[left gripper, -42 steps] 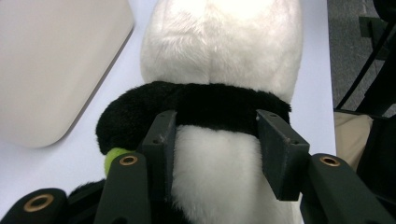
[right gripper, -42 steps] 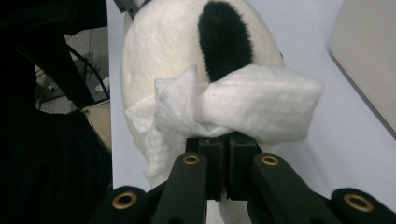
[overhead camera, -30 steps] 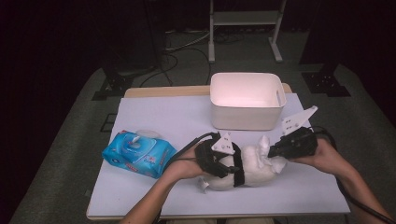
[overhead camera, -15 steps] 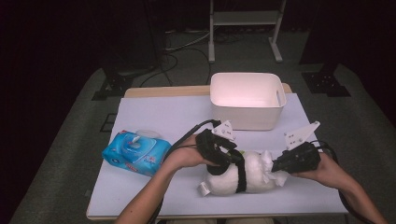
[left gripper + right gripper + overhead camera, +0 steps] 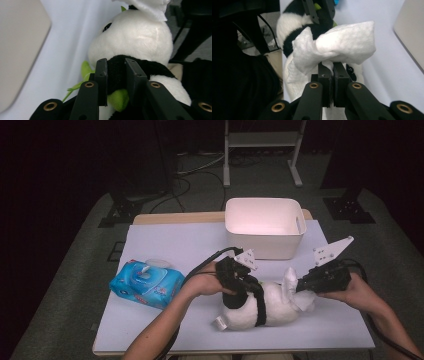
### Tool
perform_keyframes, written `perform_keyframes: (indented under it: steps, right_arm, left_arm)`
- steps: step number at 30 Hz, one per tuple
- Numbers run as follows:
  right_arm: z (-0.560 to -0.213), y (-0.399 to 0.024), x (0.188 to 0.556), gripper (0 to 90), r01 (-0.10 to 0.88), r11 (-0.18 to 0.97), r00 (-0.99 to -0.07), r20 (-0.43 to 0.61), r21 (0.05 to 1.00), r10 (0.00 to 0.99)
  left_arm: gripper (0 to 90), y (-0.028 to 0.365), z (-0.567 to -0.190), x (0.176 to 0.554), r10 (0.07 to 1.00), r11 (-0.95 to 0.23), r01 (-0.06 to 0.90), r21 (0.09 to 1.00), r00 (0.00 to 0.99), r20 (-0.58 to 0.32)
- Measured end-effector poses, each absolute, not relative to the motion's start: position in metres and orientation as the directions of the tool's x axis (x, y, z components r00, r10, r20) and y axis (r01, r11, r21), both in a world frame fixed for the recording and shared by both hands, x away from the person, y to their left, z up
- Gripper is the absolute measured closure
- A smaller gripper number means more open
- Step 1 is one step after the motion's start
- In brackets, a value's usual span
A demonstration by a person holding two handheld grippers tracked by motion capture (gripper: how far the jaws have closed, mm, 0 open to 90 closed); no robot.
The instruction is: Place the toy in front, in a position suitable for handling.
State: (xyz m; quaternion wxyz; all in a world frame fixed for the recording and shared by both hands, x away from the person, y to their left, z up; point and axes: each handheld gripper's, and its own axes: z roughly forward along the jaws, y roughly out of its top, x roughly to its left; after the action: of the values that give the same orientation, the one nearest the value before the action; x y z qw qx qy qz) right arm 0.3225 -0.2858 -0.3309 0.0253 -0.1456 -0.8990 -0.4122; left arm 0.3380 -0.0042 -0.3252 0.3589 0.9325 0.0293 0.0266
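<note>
1. Plush panda (image 5: 270, 307) lying on its side, lower centre of high view, on white table cover (image 5: 165, 245), just below the tub.
2. Left gripper (image 5: 116, 75): jaws narrow, have just been closing, now pinching black plush of the panda between the pads; green plush bit poking out below the pinch. In high view sits on panda's black band, left of centre (image 5: 240, 287).
3. Right gripper (image 5: 331, 71): jaws nearly together, clamped on a bunched white wipe (image 5: 337, 47); wipe resting against the panda's white end. In high view at lower right (image 5: 304, 285), wipe standing up beside panda (image 5: 290, 279).
4. Blue wipes pack (image 5: 147, 282), lower left of high view, flat on the cover, well apart from panda; print on it too small to read.
5. White plastic tub (image 5: 265, 227), upper centre, upright, near panda but not touching.
6. Cover over a wooden tabletop, edge showing at top (image 5: 175, 217). Grey carpeted floor around, dark room, cables and a metal stand at top of frame (image 5: 260, 140).
</note>
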Motion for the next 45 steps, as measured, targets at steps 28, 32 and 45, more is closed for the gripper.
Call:
perform_keyframes:
  steps: [28, 32, 45]
  right_arm:
    - [-0.338, -0.255, 0.351, 85.8, 0.293, 0.674, -0.953, 0.150, 0.678, 0.263]
    - [-0.350, -0.255, 0.348, 85.8, 0.311, 0.684, -0.949, 0.171, 0.660, 0.266]
    - [-0.373, -0.251, 0.313, 86.6, 0.304, 0.677, -0.953, 0.219, 0.671, 0.211]
  left_arm:
    - [71.5, 0.000, -0.326, 0.311, 0.011, -0.755, -0.058, 0.653, 0.995, 0.100]
    - [71.5, 0.005, -0.330, 0.307, 0.017, -0.745, -0.045, 0.665, 0.996, 0.087]
    - [71.6, 0.013, -0.333, 0.294, 0.015, -0.762, -0.051, 0.645, 0.995, 0.097]
